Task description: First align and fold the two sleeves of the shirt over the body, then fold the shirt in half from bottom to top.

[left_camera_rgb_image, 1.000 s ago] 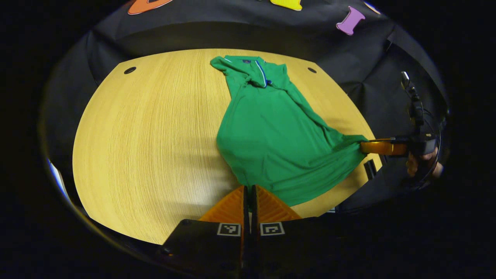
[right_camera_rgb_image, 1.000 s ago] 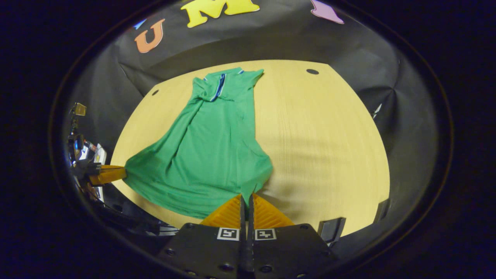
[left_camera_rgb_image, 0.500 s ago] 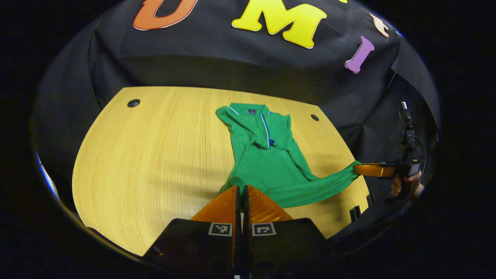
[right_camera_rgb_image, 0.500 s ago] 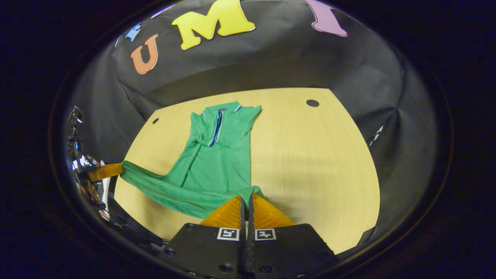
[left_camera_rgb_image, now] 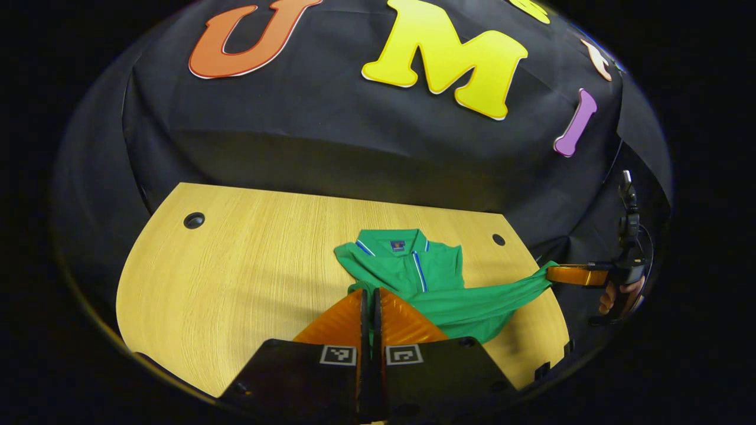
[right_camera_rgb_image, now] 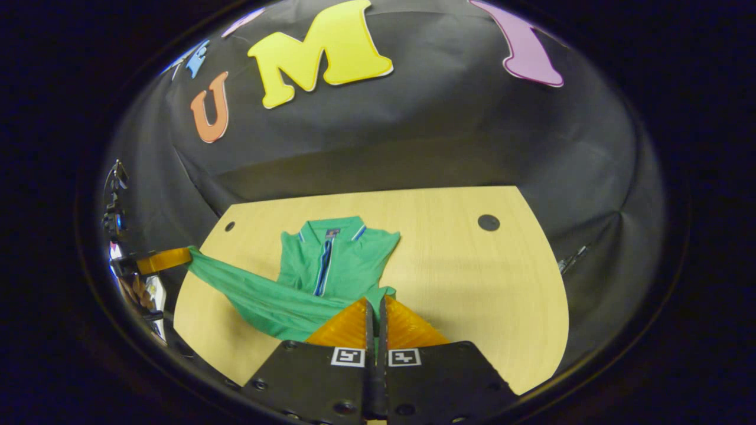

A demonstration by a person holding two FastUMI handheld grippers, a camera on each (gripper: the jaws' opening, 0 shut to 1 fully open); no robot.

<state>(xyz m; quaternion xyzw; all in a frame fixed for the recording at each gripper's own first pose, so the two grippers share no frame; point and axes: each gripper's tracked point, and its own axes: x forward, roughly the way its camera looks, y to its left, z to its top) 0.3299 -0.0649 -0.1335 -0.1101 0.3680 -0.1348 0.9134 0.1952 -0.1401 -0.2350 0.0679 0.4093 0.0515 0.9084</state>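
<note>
The wooden table (left_camera_rgb_image: 236, 277) carries the green shirt (left_camera_rgb_image: 413, 271), whose collar end lies flat near the far edge, between the two round holes in the tabletop. The hem end is raised off the wood and stretched between the two grippers — the bottom-to-top fold appears to be under way, the sleeves already lying over the body.

The shirt reads as light, soft knit; it sags between its held corners and will drape and wrinkle wherever it is let slack, so the two hem corners are the sensible places to hold, kept taut and level.

The left gripper (left_camera_rgb_image: 371, 307) has its fingers pressed together on one hem corner, low over the near edge and pointing toward the collar. The right gripper (right_camera_rgb_image: 374, 316) is likewise pinched on the other hem corner, aimed the same way. In the left gripper view the right gripper sits off the table's right edge, with a hand (left_camera_rgb_image: 617, 295) wrapped round its handle.
</note>
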